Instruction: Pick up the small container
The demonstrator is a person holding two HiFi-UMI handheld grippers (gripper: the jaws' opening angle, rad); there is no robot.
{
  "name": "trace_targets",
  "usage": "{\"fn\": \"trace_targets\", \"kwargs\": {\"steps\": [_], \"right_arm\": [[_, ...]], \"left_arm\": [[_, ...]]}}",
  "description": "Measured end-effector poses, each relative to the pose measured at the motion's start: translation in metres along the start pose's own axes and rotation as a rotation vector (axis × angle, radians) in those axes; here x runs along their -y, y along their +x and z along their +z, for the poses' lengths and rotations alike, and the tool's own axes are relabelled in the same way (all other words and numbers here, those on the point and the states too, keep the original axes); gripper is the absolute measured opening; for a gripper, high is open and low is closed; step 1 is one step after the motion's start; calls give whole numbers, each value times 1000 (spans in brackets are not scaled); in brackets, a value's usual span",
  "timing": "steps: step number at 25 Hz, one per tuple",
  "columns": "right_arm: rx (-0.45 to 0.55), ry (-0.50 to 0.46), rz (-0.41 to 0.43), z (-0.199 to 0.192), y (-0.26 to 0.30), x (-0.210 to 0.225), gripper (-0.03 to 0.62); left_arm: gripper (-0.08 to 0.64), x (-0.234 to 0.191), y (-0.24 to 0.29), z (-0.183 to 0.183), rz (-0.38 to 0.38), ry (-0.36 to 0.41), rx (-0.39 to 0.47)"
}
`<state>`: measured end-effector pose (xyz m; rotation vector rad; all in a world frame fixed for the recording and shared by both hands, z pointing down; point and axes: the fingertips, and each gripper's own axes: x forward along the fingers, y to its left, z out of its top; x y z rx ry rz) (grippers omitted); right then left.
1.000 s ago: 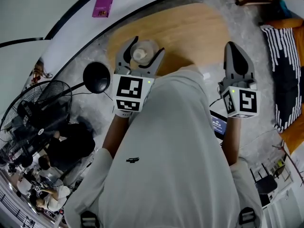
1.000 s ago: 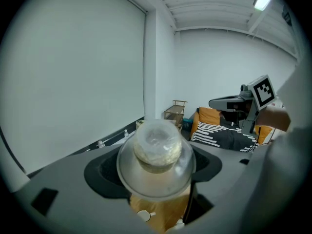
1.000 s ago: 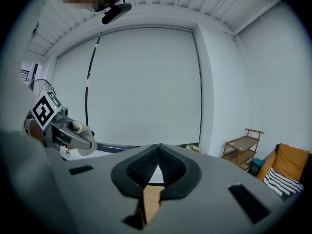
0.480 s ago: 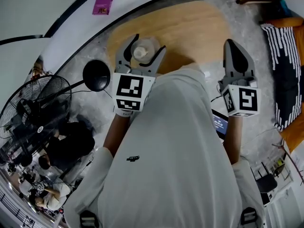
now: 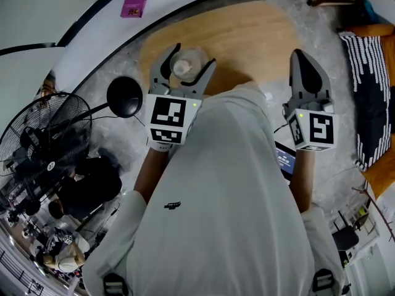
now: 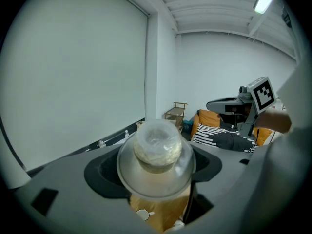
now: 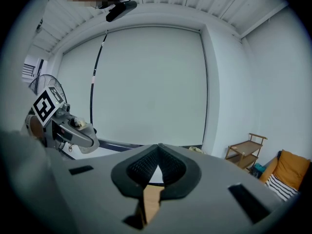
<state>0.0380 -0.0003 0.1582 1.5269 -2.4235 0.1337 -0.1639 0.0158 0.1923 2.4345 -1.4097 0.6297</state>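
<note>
A person working two hand-held grippers over a round wooden table (image 5: pixel 247 32): the left gripper (image 5: pixel 192 57) has the small container (image 6: pixel 156 152) between its jaws, which stand partly apart, pressed in on either side of the container's body just under its wide rim. The head view places the container over the near left part of the tabletop, and the left gripper view shows wood beneath it through the gap in the jaws. It appears to be lifted off the surface, though neither angle settles whether its base has fully cleared. The right gripper (image 5: pixel 303 63) hangs well apart at the table's right edge, its jaws drawn together at the tips with nothing between them. The container looks to be thin clear plastic with something pale inside, so it is probably light and slightly yielding, with smooth walls that could slide under a loose hold or buckle under a hard one. The present hold, low beneath the flared rim, seems the sound place, as the rim would catch on the pads if the walls slipped. A floor fan (image 5: pixel 43 140) stands to the person's left, clear of the work.
</note>
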Motion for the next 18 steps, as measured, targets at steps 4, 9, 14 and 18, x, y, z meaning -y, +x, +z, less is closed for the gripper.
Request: {"fn": "trace_targets", "kwargs": {"steps": [4,9,14,18], "right_arm": [[0,-2,-1,0,-1,-3,6],[1,-4,0,-1,-1,-6,6],[7,-11,6,0,-1,-10,6],[4,-9,3,0,-3,-13,6]], "left_arm": [[334,0,-2,-2,-1,-1,3],[334,0,-3,-5,-3,-3,2],[334,-2,-6,-5,-2,-4,6],[334,-4,-9,-5,-1,-8,7]]}}
